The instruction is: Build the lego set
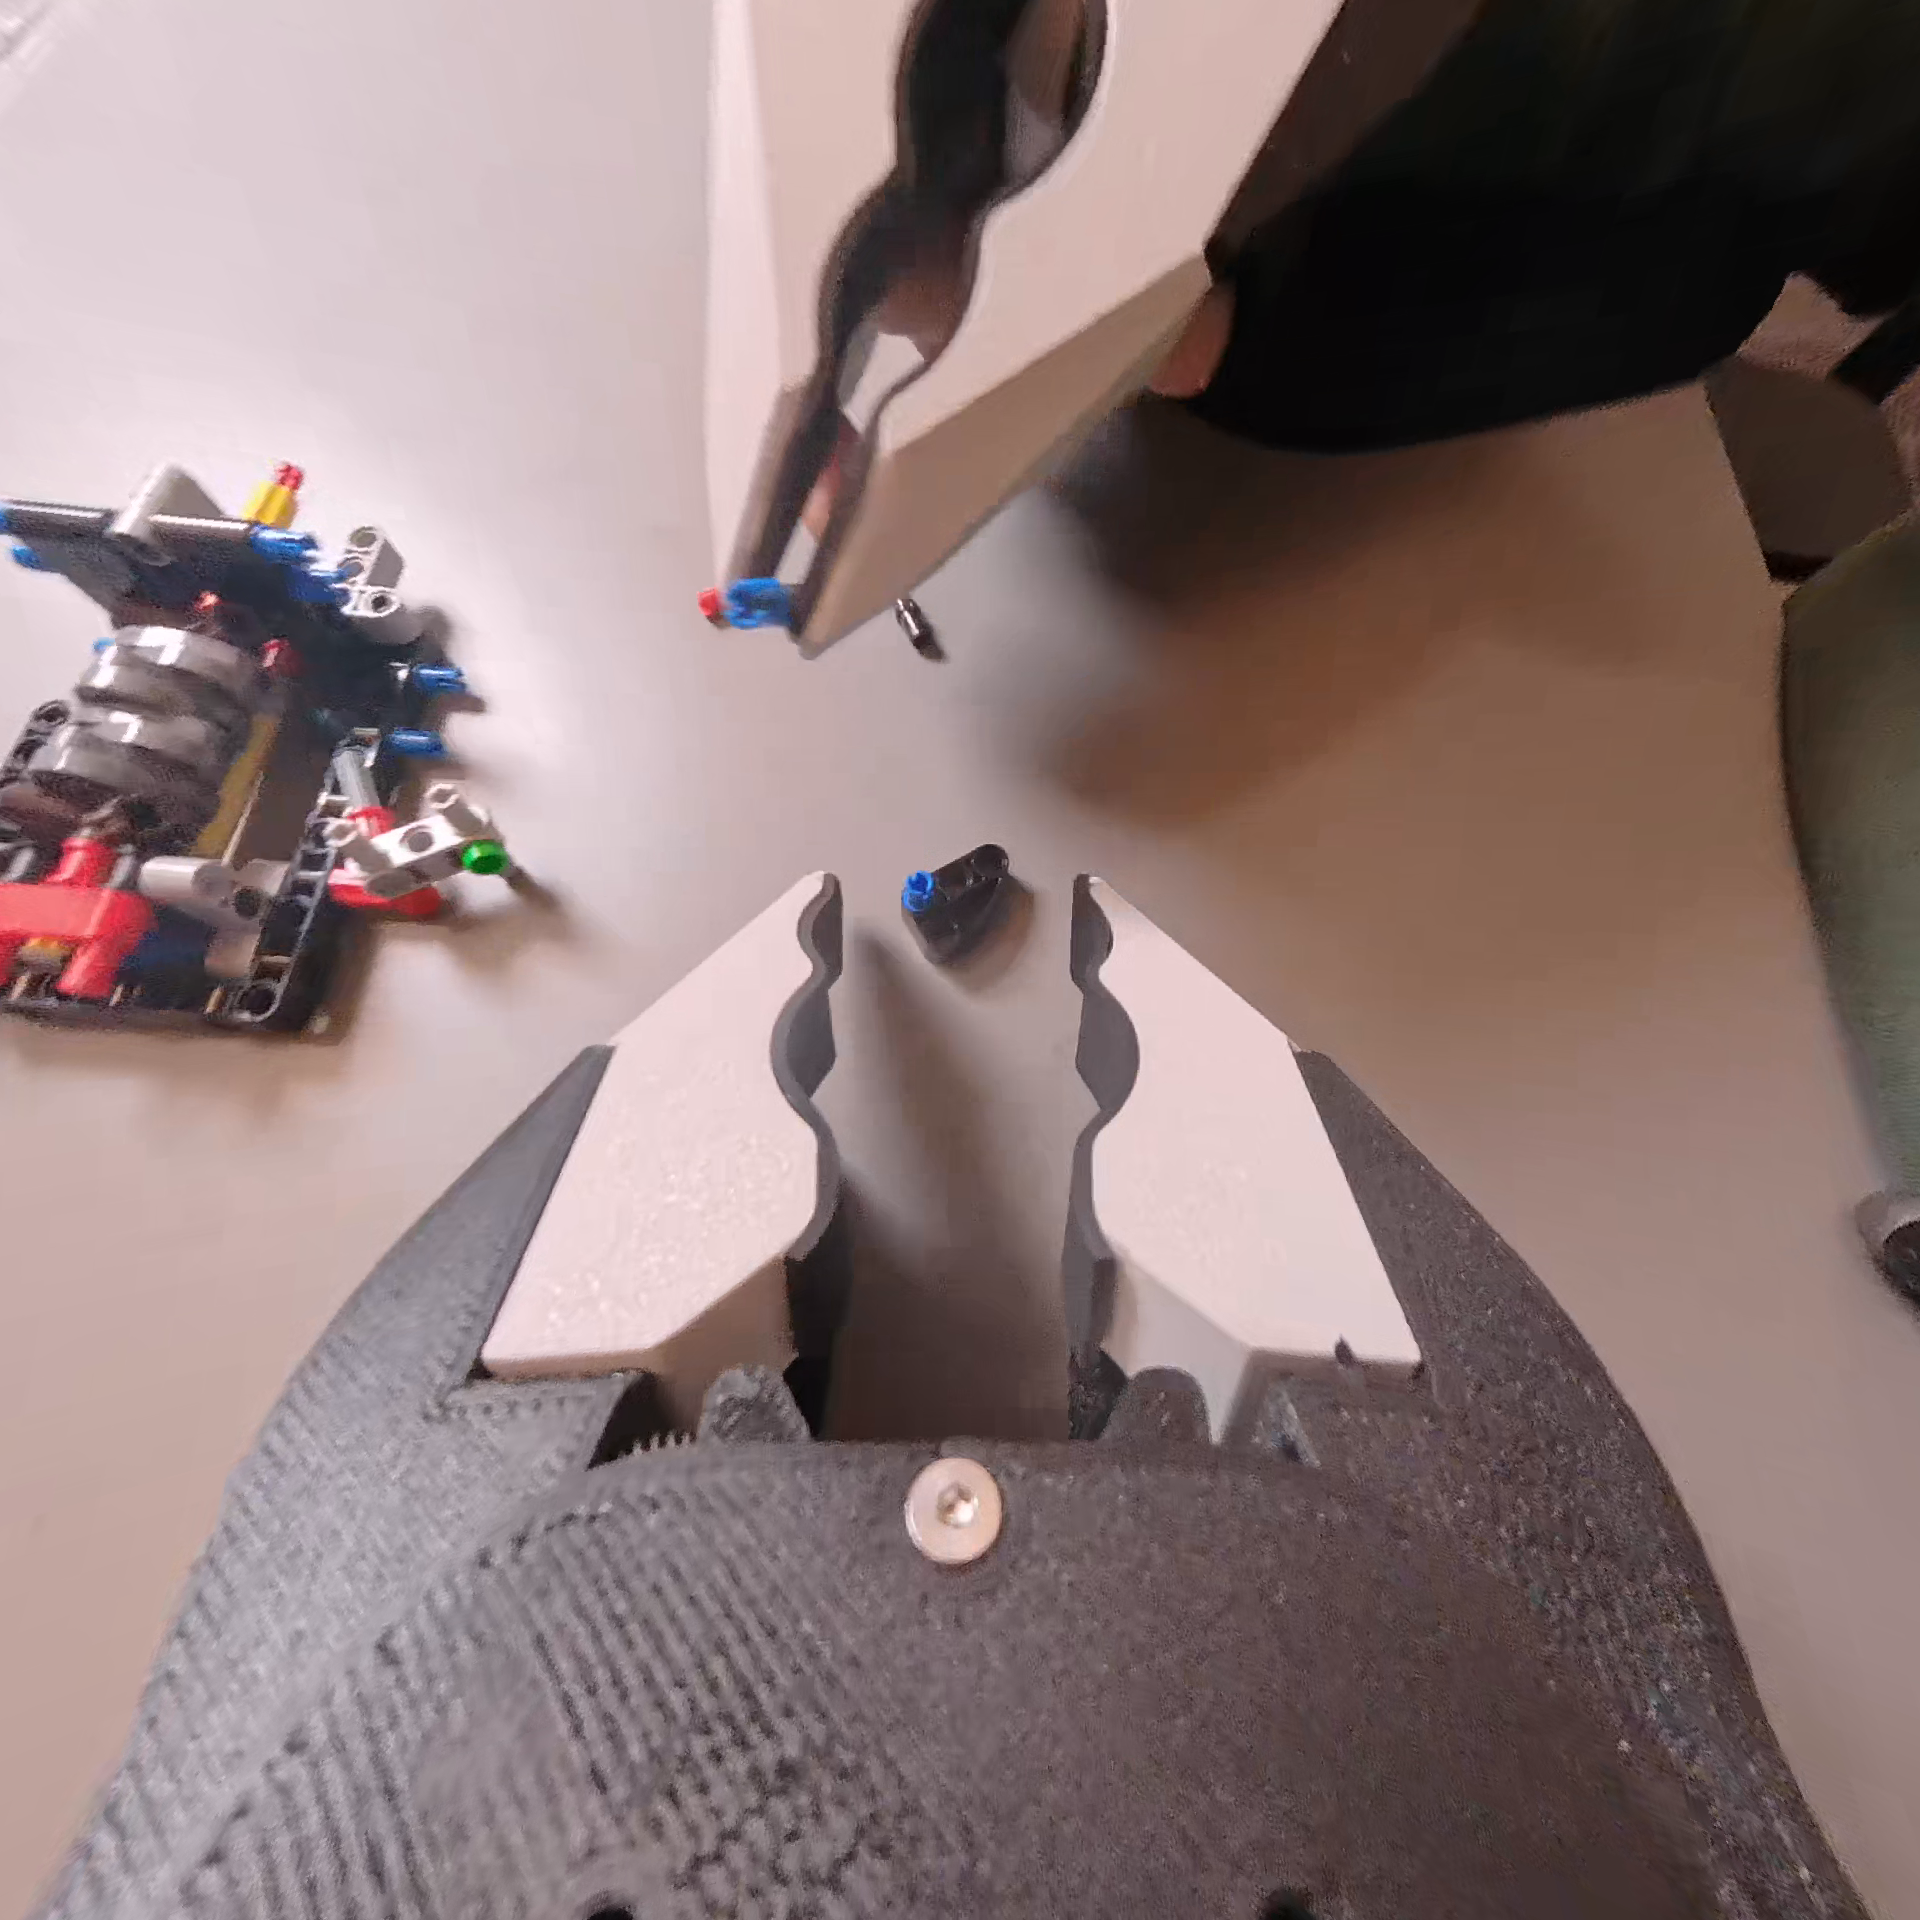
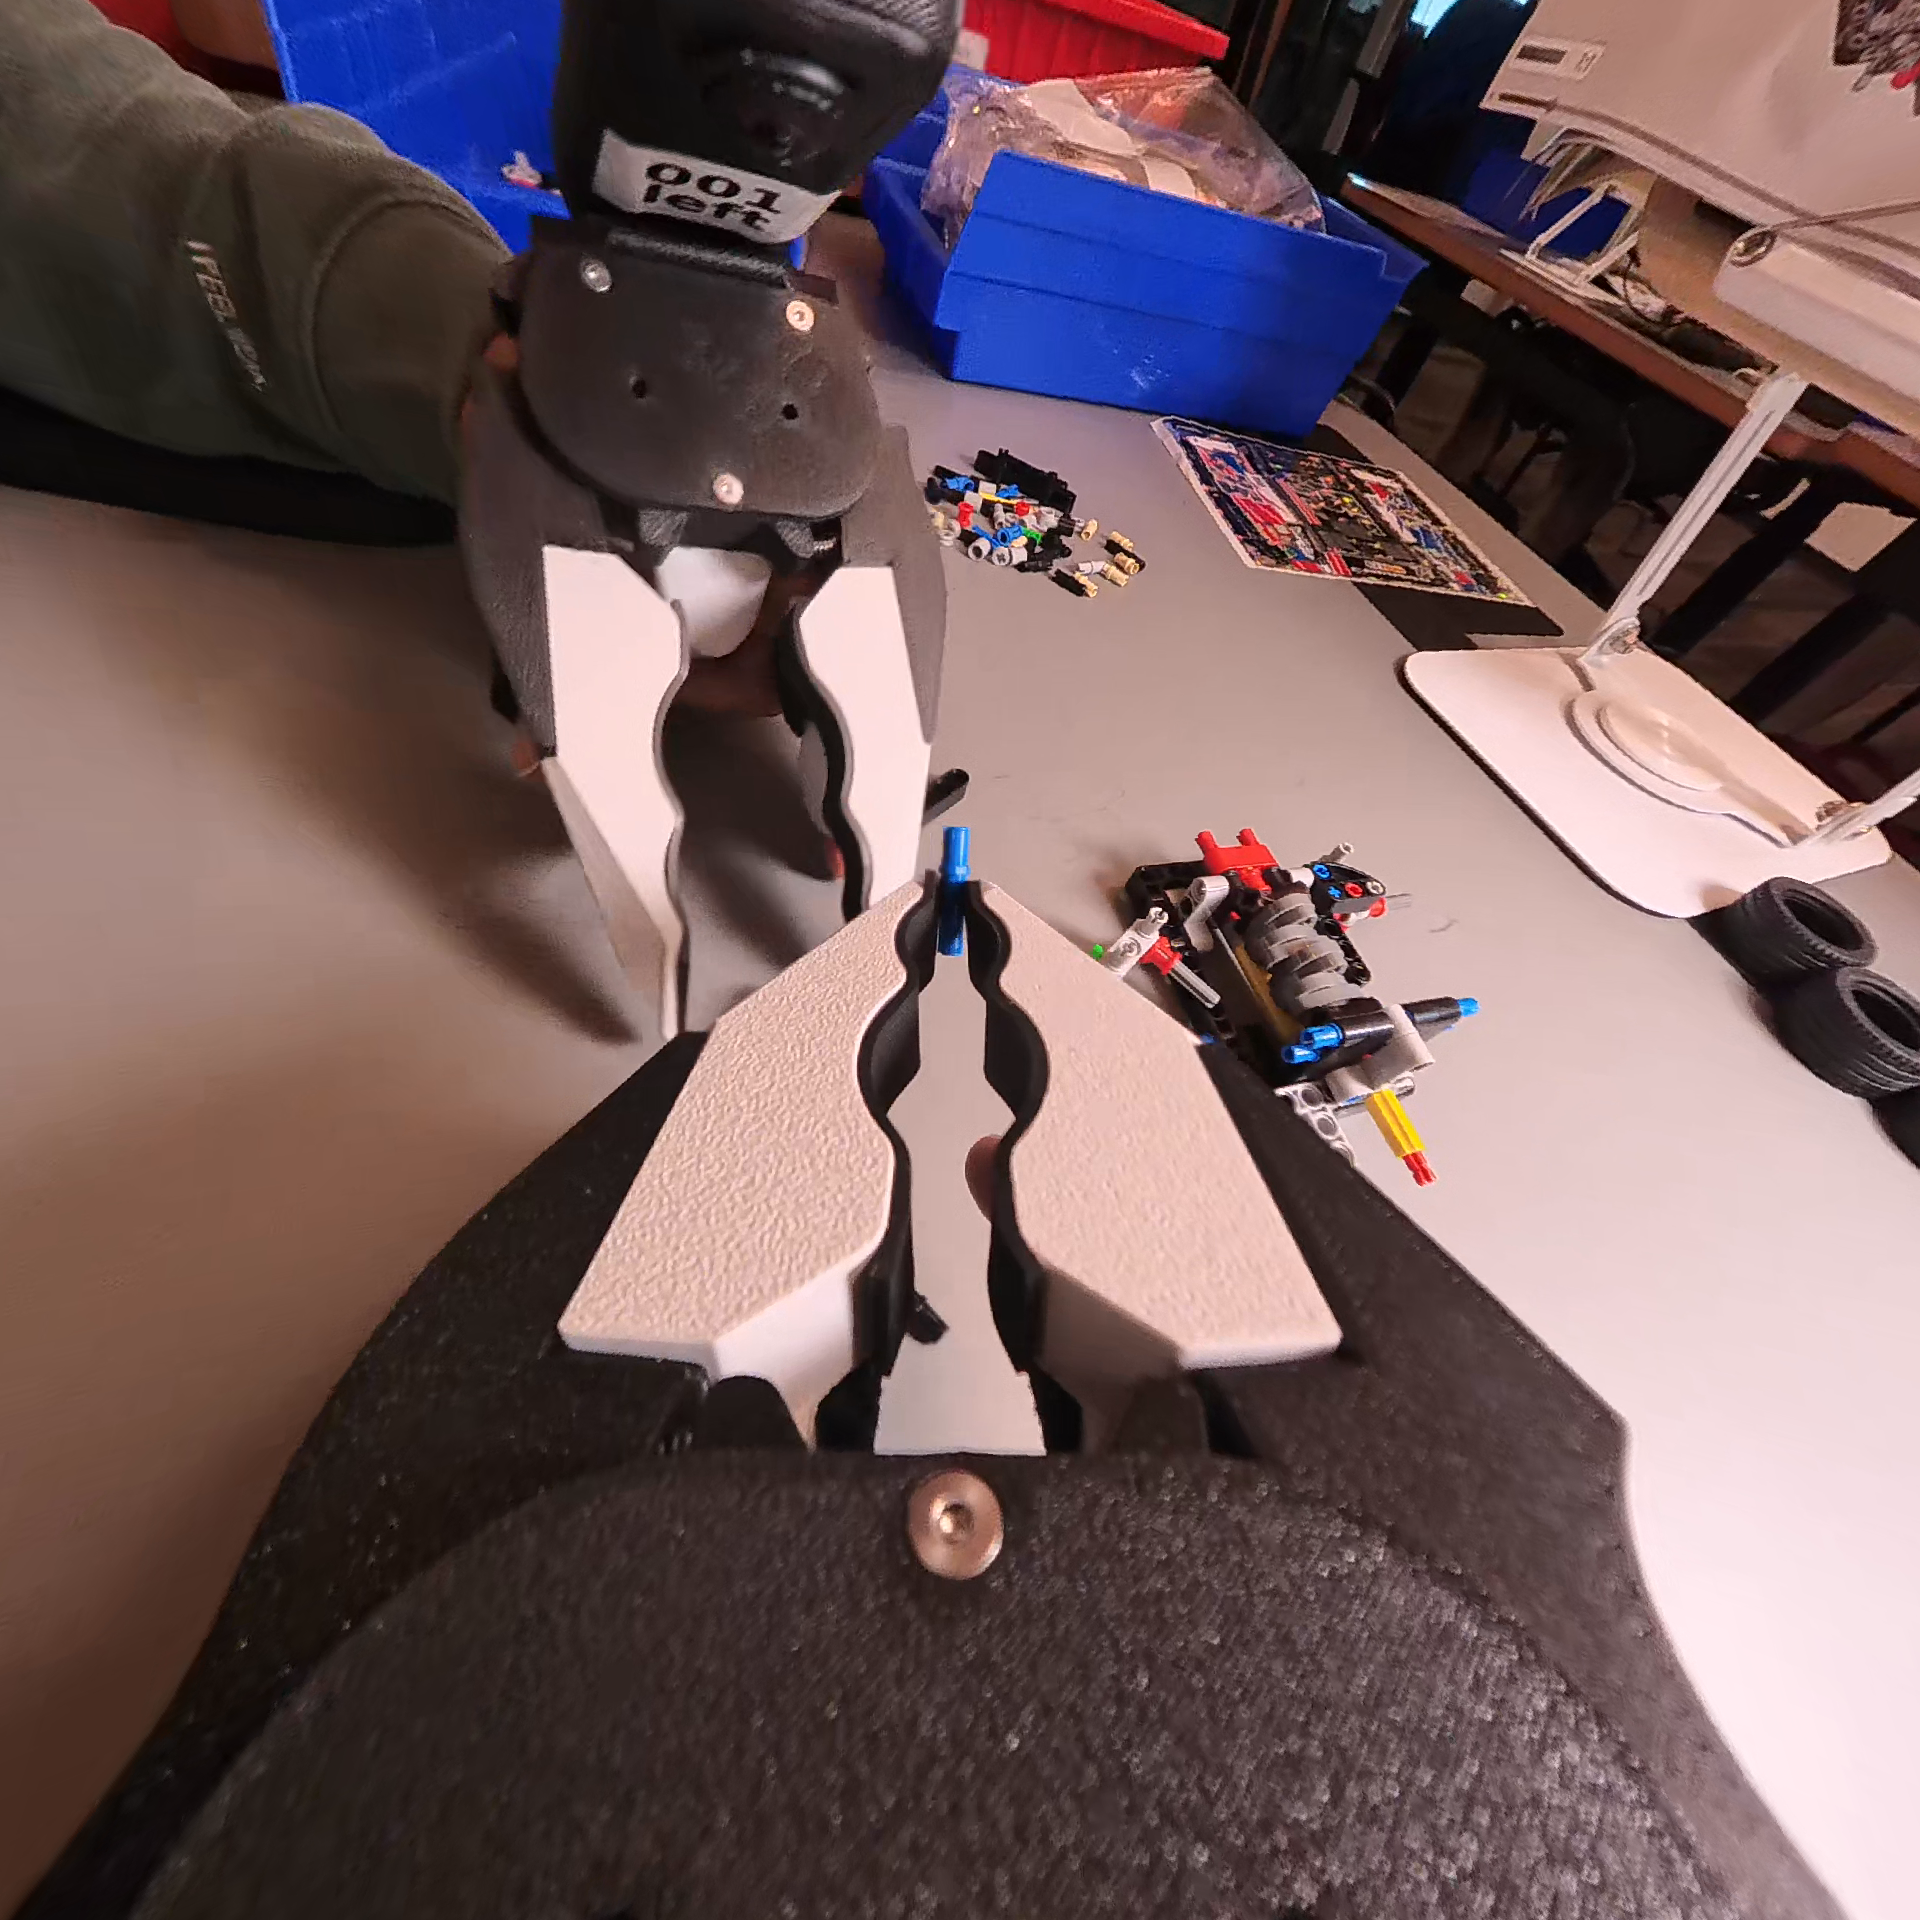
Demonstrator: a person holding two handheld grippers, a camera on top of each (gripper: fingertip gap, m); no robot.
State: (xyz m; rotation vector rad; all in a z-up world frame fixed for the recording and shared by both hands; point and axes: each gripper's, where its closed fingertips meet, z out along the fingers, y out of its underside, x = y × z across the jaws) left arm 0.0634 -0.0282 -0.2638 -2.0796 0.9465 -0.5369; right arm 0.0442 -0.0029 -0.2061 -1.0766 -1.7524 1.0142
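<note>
Tabletop [image 1: 520, 1195] space in the left wrist view runs, from left to right, from the half-built chassis [image 1: 208, 748] at the left edge to the small black connector [image 1: 961, 902] in the middle, with a green sleeve at the right border. The connector lies just beyond the tips of the left claw [image 1: 956, 888], centred in the gap; its blue stud faces left and its long axis slants across the line of the fingers. This claw is released, jaws apart, holding nothing. It is plainly the nearer one to the connector, so my judgement is that it only needs to go forward and down to close on it.

Farther off, the right claw [image 1: 774, 613] hangs above the tabletop, clenched on a blue pin [image 1: 756, 603] with a red tip that sticks out to the left.

Only the left wrist view shows the connector; in the right wrist view it is hidden behind the claws. That view instead shows the pin [image 2: 954, 883] pointing straight out along the right claw [image 2: 954, 906], the left claw [image 2: 764, 940] standing tips-down to its left, and, farther right, the chassis [image 2: 1288, 977], a loose parts pile [image 2: 1029, 520], an instruction sheet [image 2: 1340, 509], blue bins [image 2: 1143, 281] and tyres [image 2: 1829, 977].
</note>
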